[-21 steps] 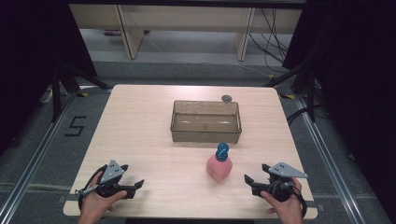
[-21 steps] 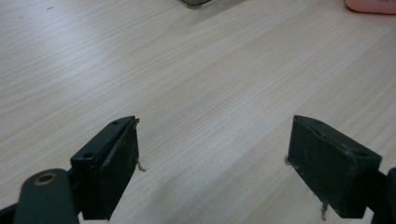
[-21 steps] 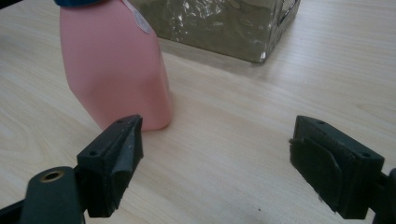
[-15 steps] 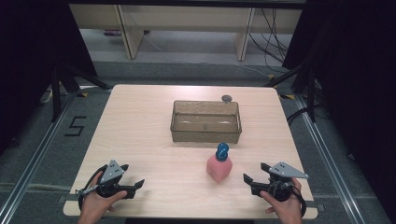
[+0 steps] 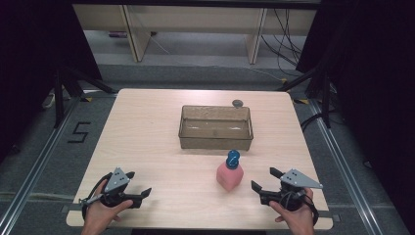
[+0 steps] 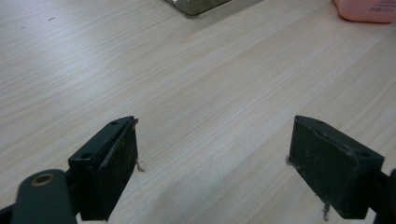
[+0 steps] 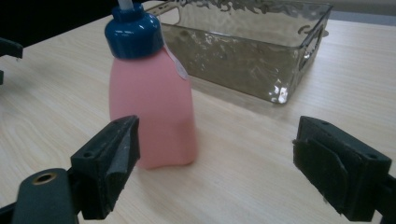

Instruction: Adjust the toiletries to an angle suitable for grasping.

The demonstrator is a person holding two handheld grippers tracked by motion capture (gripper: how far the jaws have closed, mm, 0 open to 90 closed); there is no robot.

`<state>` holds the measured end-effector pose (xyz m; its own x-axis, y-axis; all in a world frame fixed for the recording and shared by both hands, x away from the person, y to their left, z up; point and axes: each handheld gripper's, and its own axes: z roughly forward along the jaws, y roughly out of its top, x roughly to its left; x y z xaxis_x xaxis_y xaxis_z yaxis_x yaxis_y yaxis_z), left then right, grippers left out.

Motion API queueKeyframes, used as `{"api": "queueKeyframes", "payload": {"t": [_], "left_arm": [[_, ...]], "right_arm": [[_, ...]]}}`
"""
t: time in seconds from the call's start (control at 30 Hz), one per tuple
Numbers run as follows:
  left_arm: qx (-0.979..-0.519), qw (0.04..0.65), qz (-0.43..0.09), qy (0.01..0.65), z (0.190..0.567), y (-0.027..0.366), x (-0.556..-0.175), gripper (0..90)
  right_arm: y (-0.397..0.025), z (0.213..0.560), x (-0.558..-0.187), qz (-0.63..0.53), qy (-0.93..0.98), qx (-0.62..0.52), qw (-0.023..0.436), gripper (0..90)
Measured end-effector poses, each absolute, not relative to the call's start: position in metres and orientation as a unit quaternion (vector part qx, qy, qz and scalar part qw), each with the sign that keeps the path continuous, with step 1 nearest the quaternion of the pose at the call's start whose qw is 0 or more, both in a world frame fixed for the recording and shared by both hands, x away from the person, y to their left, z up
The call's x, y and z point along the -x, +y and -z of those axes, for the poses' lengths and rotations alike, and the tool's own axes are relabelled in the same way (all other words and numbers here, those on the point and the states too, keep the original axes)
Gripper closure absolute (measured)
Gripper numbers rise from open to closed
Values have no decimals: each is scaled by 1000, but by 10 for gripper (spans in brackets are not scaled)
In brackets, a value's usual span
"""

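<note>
Pink bottle [image 5: 230,174] stands untouched; both grippers' fingers [image 7: 112,161] spread wide.

A clear glass tray [image 5: 216,128] sits at the centre of a pale wooden table [image 5: 147,137], a small dark round object [image 5: 238,103] just behind its far rim (too small to identify). A "5" [image 5: 78,132] marks the grey floor at left.

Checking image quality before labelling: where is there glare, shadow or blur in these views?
High view: even light on the table, dark surroundings, bottle small and soft. Left gripper view: pale sheen on the wood, near jaws slightly soft. Right gripper view: bright glints on the tray, which casts a soft shadow; bottle sharp.
</note>
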<state>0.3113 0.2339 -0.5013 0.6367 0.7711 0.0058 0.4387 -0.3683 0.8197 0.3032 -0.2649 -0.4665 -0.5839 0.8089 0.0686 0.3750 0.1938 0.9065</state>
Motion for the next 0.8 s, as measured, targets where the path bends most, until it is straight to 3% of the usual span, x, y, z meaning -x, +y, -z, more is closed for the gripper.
{"api": "queueKeyframes", "payload": {"t": [0.8], "left_arm": [[-800, 421, -209, 372, 500, 234, -311, 178]], "right_arm": [[-240, 462, -305, -515, 742, -379, 202, 162]]}}
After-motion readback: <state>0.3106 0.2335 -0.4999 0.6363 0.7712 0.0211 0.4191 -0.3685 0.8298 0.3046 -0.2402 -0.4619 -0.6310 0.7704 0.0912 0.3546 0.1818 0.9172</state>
